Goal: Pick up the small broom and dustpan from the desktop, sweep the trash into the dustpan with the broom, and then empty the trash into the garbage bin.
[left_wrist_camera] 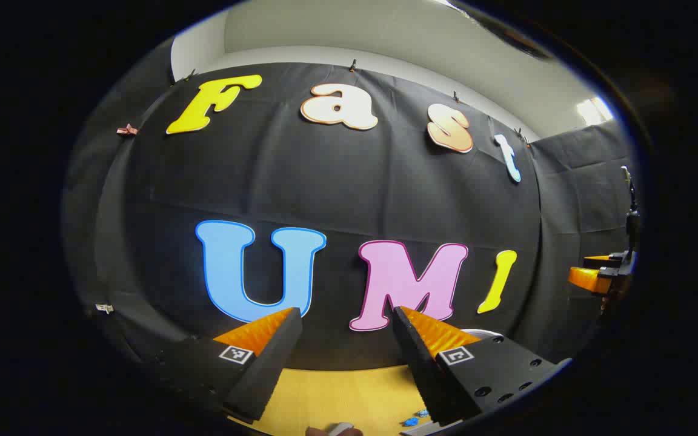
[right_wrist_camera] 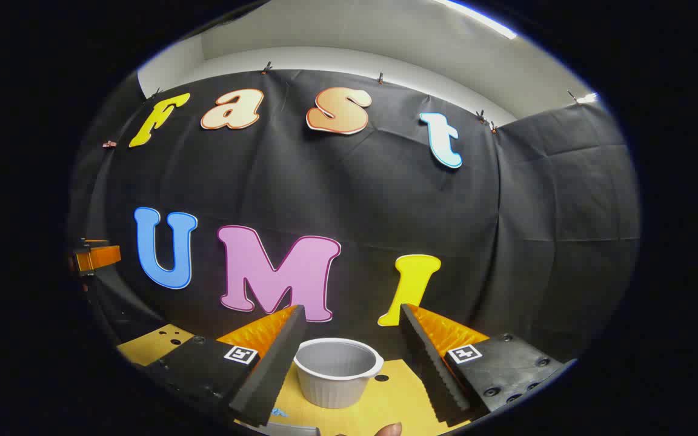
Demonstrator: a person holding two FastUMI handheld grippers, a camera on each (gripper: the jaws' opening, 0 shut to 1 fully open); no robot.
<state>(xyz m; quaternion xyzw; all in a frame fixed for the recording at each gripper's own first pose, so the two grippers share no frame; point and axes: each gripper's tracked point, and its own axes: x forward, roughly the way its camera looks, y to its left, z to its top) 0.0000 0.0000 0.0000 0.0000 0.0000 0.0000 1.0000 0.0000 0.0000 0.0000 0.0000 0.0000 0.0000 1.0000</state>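
My left gripper (left_wrist_camera: 346, 312) is open and held above the yellow table (left_wrist_camera: 337, 393), with nothing between its fingers. Blue trash bits (left_wrist_camera: 412, 419) lie on the table near its right finger. My right gripper (right_wrist_camera: 352, 310) is also open and empty. Just beyond and below it, a small white ribbed garbage bin (right_wrist_camera: 337, 372) stands upright on the table. The bin's rim (left_wrist_camera: 476, 332) peeks over the left gripper's right finger. A grey sliver (right_wrist_camera: 288, 430) at the bottom edge is too cut off to identify. Each gripper appears at the other view's side: right gripper (left_wrist_camera: 597, 275), left gripper (right_wrist_camera: 94, 257).
The black cloth wall rises close behind the table's far edge. The tabletop (right_wrist_camera: 161, 339) has small round holes at its left. A fingertip (right_wrist_camera: 388, 430) pokes in at the bottom edge of the right gripper view.
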